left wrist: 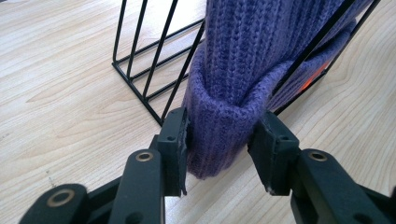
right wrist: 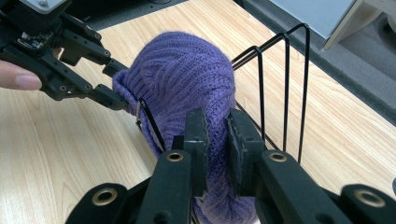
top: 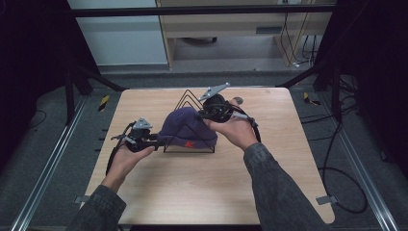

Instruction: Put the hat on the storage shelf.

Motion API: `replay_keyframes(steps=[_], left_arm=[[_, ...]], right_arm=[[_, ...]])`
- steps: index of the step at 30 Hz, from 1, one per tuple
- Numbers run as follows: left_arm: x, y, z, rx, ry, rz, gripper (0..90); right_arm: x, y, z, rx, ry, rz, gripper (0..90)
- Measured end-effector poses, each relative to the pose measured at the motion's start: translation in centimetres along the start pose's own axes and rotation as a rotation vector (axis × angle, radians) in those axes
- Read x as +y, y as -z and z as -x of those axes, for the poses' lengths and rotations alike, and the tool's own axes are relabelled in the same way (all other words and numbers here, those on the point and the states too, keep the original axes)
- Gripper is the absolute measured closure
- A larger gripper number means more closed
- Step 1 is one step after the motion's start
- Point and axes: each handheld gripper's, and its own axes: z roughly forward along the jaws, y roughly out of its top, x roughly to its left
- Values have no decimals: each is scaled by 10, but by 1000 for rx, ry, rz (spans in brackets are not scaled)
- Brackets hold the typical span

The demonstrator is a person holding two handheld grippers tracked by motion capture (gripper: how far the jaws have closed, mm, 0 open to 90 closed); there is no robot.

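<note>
Purple ribbed knit beanie (top: 185,126) with an orange mark near its folded cuff: draped over the black wire triangular rack (top: 188,100), between both tongs. Right tongs (right wrist: 216,135): pressed together on a fold of the beanie's knit at its upper side. Left tongs (left wrist: 219,140): partly spread, the cuff's rolled end between the jaws; one pad touches the knit, the other stands just off it. Rack: rests on the light wooden surface (top: 211,183), beneath both tongs.

Orange mark on purple beanie (left wrist: 261,60) half hidden behind wire rack (left wrist: 154,60)
</note>
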Motion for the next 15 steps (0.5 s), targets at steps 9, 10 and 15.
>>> replay_keyframes(steps=[9, 10, 15], left_arm=[[-6, 5, -5, 13, 20, -10, 650], [-6, 6, -5, 15, 17, -10, 675], [-6, 6, -6, 4, 20, -13, 765]], right_arm=[[-1, -3, -3, 5, -1, -20, 782], [-2, -4, -4, 8, -1, -22, 782], [-1, -6, -5, 17, -1, -20, 783]])
